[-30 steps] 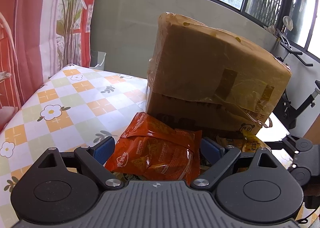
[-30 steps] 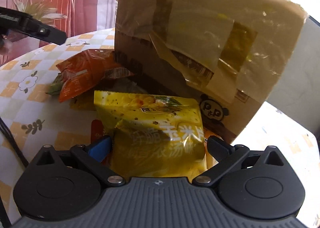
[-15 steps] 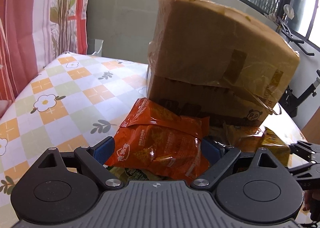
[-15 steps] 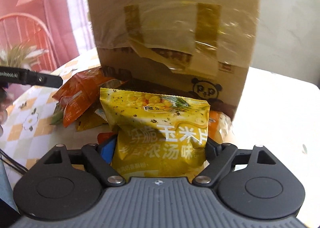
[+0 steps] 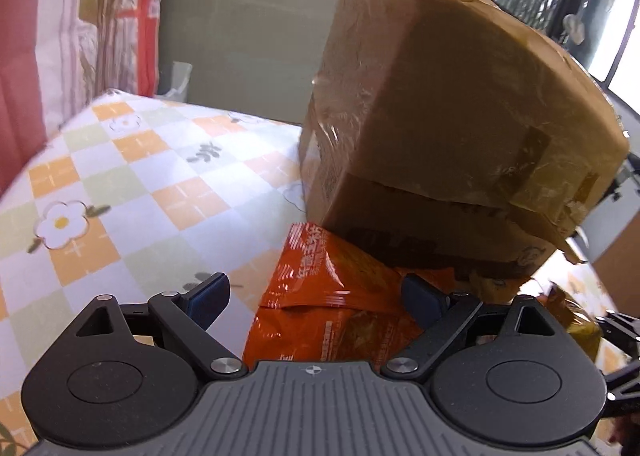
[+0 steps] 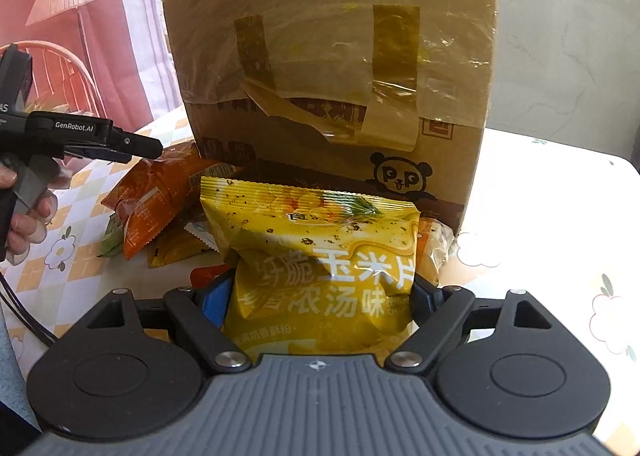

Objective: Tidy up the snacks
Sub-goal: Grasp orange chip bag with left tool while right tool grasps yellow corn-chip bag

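A: Stock, right gripper (image 6: 320, 296)?
B: Yellow corn-chip bag (image 6: 320, 256), pinched between both pads, in front of taped cardboard box (image 6: 332, 76).
A: Left gripper (image 5: 316, 296)?
B: Fingers spread; orange snack bag (image 5: 332, 304) lies between them, left pad clear of it, against the box.

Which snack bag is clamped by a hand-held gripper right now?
The yellow corn-chip bag: the right hand-held gripper pinches its sides. The orange bag lies between the left hand-held gripper's open jaws, unclamped.

Left gripper (image 5: 316, 296) jaws apart, orange bag (image 5: 336, 308) between them, left pad clear of it. Taped box (image 5: 448, 144) just beyond bag, on checked tablecloth (image 5: 120, 192).
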The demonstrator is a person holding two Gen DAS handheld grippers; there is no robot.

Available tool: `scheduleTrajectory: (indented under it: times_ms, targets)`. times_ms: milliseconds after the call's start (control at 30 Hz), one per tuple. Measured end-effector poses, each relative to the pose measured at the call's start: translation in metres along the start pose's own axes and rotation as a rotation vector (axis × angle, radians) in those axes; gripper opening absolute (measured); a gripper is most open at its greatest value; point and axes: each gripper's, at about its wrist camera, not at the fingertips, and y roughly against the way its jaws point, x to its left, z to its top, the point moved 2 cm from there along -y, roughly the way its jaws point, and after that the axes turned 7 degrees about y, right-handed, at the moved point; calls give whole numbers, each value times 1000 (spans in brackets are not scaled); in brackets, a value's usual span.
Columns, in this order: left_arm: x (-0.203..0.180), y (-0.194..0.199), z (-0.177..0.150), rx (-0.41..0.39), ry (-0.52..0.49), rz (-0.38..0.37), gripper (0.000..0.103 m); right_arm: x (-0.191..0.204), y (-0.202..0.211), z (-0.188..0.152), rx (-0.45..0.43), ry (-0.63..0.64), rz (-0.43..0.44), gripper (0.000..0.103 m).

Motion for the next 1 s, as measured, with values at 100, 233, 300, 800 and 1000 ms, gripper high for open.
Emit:
scheduleTrajectory:
  times_ms: [100, 233, 300, 800, 1000]
  targets:
    - [-1, -2, -3, 9, -9, -32, 94, 0, -2, 0, 4, 3, 1, 85]
    - [-10, -8, -8, 32, -36, -98, 96, 0, -3, 1, 1, -5, 1, 85]
    - [-16, -11, -12, 41, -54, -102, 98, 0, -3, 0, 1, -3, 2, 85]
    - [-53, -12, -15, 5, -103, 5, 103, 1, -3, 0, 1, 0, 6, 85]
    - [-71, -25, -22, 35, -117, 62, 103, 0, -3, -1, -2, -4, 8, 85]
